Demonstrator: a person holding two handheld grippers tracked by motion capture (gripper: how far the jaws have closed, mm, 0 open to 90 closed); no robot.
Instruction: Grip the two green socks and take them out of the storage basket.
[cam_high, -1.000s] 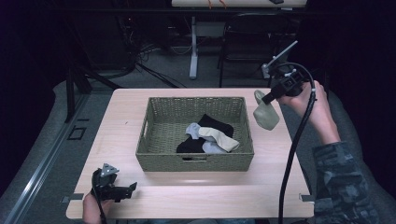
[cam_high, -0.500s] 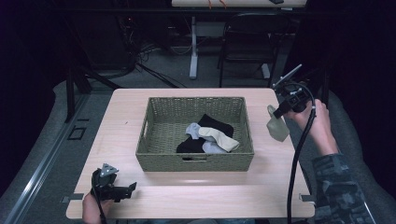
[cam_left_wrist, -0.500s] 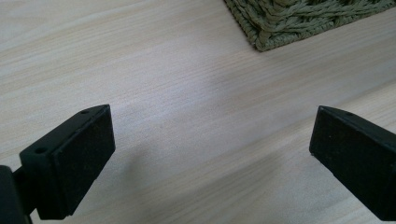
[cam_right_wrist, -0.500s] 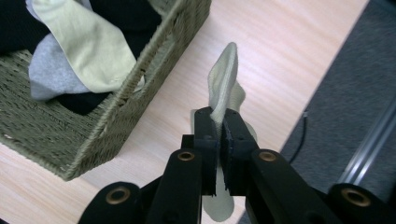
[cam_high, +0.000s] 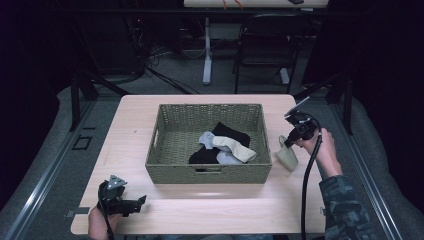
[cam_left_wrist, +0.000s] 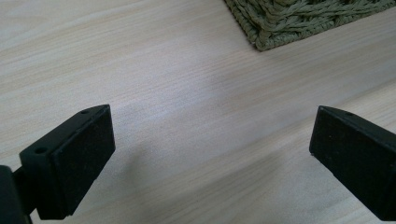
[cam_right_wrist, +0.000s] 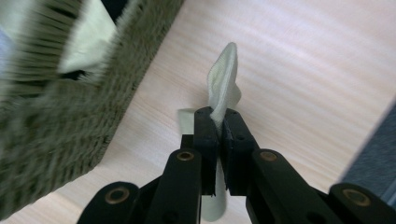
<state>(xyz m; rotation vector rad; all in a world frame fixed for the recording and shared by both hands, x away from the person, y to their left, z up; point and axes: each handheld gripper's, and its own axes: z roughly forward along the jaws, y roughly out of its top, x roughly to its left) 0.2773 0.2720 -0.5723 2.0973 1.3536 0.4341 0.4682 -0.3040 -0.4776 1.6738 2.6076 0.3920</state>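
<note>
Pale wood-grain table (cam_high: 125, 125), woven basket (cam_high: 210, 172), ribbed pale-green sock (cam_right_wrist: 223, 88)

Room's dark w/ only the table (cam_high: 150, 120) lit from above; basket (cam_right_wrist: 56, 116) motion-blurred in right gripper view, left gripper view sharp.

Pale cream sock (cam_high: 288, 157), limp and hanging upright, lower end on the table, just right of basket
</note>
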